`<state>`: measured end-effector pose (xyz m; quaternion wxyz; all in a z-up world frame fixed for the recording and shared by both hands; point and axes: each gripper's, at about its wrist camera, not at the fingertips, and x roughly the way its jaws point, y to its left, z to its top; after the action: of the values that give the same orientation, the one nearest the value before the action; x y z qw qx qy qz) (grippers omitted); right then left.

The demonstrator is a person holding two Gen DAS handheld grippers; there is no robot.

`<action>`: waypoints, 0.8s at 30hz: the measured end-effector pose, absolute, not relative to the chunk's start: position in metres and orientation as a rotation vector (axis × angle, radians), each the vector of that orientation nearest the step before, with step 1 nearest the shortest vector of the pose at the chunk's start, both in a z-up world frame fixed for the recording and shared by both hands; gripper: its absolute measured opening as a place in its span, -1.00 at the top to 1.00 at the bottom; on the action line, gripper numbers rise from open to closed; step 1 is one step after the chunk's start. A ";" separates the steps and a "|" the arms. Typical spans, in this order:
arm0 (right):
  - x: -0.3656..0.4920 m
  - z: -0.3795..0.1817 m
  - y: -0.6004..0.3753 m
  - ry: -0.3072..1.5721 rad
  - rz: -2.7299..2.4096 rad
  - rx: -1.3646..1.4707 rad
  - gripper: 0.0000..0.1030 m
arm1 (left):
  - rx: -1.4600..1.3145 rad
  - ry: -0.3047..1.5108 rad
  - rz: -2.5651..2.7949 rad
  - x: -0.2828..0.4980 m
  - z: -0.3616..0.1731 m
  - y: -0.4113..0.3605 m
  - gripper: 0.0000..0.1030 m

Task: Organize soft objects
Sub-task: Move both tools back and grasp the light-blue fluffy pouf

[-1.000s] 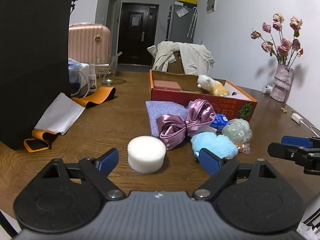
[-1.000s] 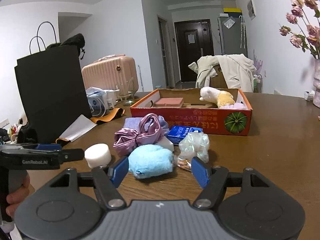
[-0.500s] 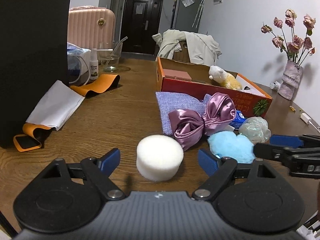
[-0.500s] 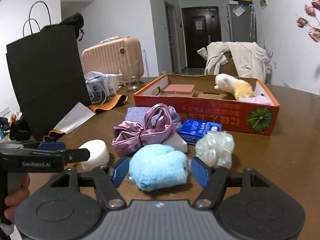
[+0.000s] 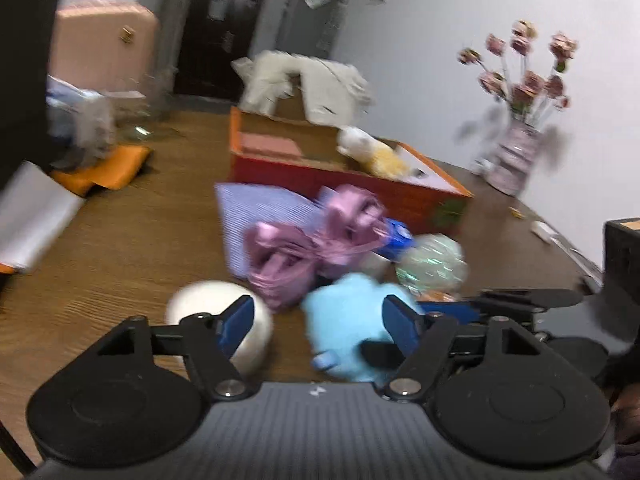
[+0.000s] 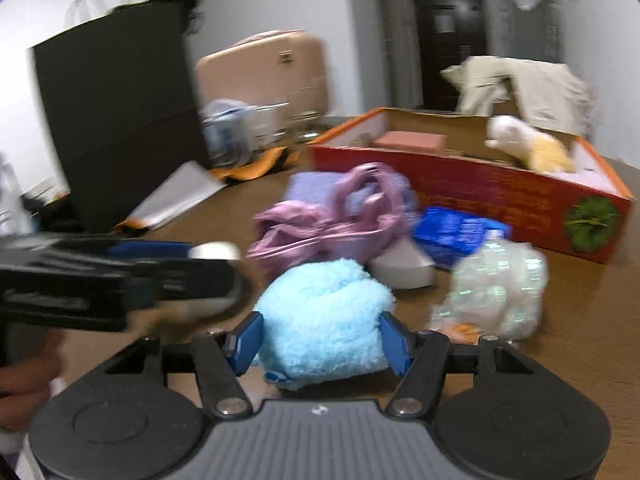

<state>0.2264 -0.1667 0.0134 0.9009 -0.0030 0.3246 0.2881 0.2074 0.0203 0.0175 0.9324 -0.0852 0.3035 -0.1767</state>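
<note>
Right gripper (image 6: 320, 342) closing around fluffy light-blue plush puff (image 6: 326, 312) on brown wooden table (image 6: 580, 320); we can't tell contact. Left gripper (image 5: 318, 326) closing, crowding it; collision risk.

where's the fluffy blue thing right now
In the right wrist view, the blue plush sits on the table between the closing right gripper, just in front of the purple bow.

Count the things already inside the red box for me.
2 visible: a pink block at the left end of the red box, and a white and yellow plush toy at the right end. The near wall may hide more.
</note>
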 end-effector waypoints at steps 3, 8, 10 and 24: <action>0.218 0.016 -0.167 0.676 0.618 -0.016 -0.17 | -0.170 0.686 -0.391 0.216 0.009 0.010 -0.14; 0.213 0.017 -0.186 0.679 0.615 0.031 -0.27 | -0.213 0.716 -0.466 0.220 0.001 0.007 -0.12; 0.216 0.014 -0.198 0.697 0.619 0.091 -0.27 | -0.259 0.731 -0.478 0.223 -0.002 0.010 -0.12; 0.239 0.003 -0.230 0.723 0.557 0.344 -0.05 | -0.341 0.774 -0.481 0.213 0.000 0.018 0.04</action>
<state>0.2389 -0.2300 0.0025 0.8835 0.1650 0.3473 0.2674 0.2129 0.0185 -0.0004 0.8841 -0.1637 0.3717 -0.2309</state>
